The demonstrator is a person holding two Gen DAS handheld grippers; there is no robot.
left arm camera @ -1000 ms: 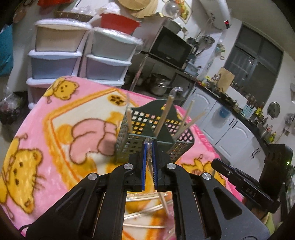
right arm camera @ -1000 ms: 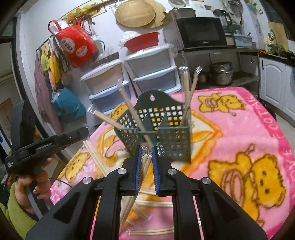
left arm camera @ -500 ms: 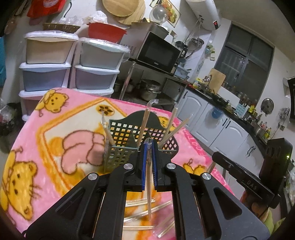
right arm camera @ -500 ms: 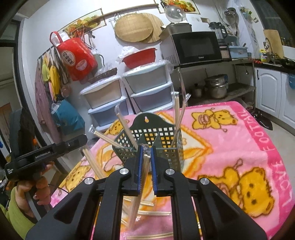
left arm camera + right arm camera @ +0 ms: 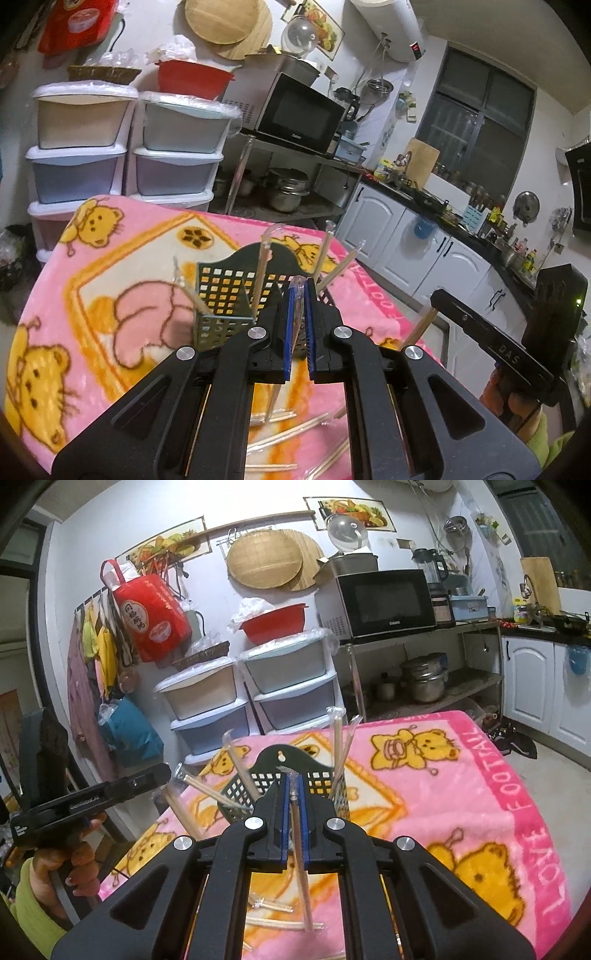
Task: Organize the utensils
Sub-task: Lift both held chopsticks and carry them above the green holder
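Both grippers clamp wrapped chopsticks above the pink bear-print blanket (image 5: pixel 461 812).
The left gripper (image 5: pixel 299 291) pinches one plastic-wrapped wooden chopstick pair (image 5: pixel 295 317); the right gripper (image 5: pixel 293 786) squeezes another wrapped pair (image 5: pixel 301 867). The dark green perforated plastic utensil basket (image 5: pixel 280 768) stands just ahead, holding several wrapped chopsticks (image 5: pixel 338 746); loose ones (image 5: pixel 288 435) lie below.

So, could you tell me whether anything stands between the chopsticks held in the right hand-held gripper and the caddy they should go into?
Nothing stands between them: the wrapped chopsticks in the right hand-held gripper sit just before the caddy. Pairs already standing in it lean across the openings and could crowd the drop.
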